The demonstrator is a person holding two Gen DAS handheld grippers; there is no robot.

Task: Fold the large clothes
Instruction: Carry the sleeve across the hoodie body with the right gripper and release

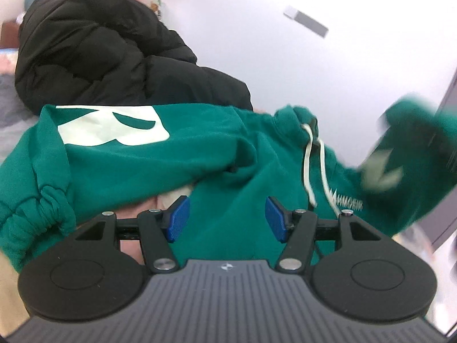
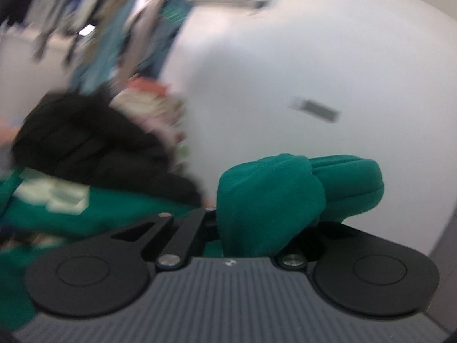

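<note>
Plain white wall (image 1: 314,57) fills the background. A black puffer jacket (image 1: 100,51) lies heaped behind the green cotton hoodie (image 1: 214,148), spread across the foreground. Left gripper (image 1: 227,218) fingers stand apart, empty, above it. Right gripper (image 2: 258,214) fingers clamp a bunched hoodie fold.

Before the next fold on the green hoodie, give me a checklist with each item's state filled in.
1. Right gripper shut on the green hoodie: ok, a bunched cuff end fills its jaws.
2. Left gripper free: ok, pads apart, nothing between them.
3. Hoodie lying flat: not ok, wrinkled and bunched.
4. Drawstring tucked in: not ok, trailing loose.
5. Black puffer jacket clear of the hoodie: not ok, right against its far edge.
</note>
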